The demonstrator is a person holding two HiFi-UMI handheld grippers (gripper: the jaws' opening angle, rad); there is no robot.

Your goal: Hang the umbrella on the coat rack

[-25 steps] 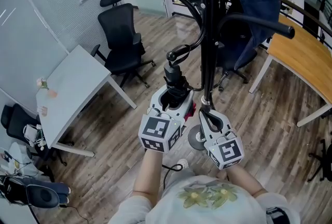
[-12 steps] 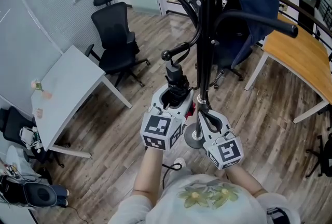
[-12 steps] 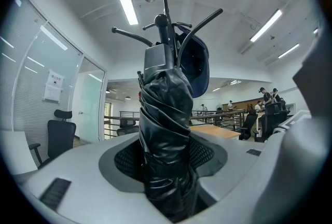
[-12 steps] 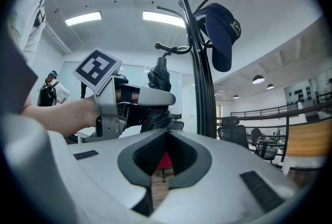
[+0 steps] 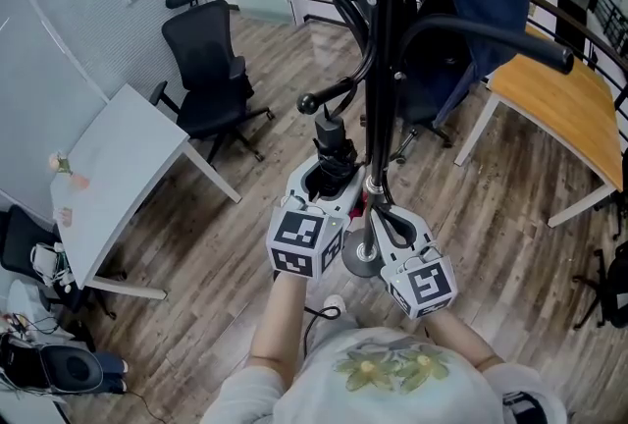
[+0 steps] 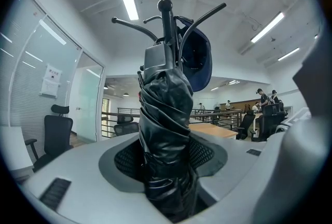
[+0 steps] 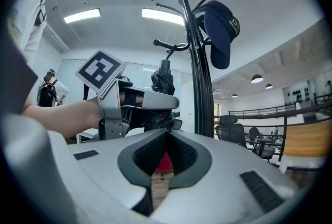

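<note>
A folded black umbrella [image 5: 332, 155] stands upright in my left gripper [image 5: 322, 188], whose jaws are closed round its lower part. In the left gripper view the umbrella [image 6: 166, 124] fills the gap of the left gripper [image 6: 166, 171], with the coat rack [image 6: 167, 26] right behind it. The black coat rack pole [image 5: 381, 69] rises just right of the umbrella. One of its curved hooks [image 5: 324, 98] ends just above the handle. My right gripper [image 5: 386, 216] hangs beside the pole's foot. In its own view the right gripper [image 7: 165, 158] is shut, with nothing between the pads.
A dark blue cap [image 7: 222, 31] hangs on the rack's upper hooks. The rack's round base [image 5: 359, 257] sits on the wooden floor. A white table [image 5: 128, 167] and a black office chair [image 5: 211, 69] stand to the left, a wooden desk [image 5: 559, 108] to the right.
My left gripper has sunk a little with the umbrella still in it, staying close to the rack pole. The right gripper has stayed where it was.
</note>
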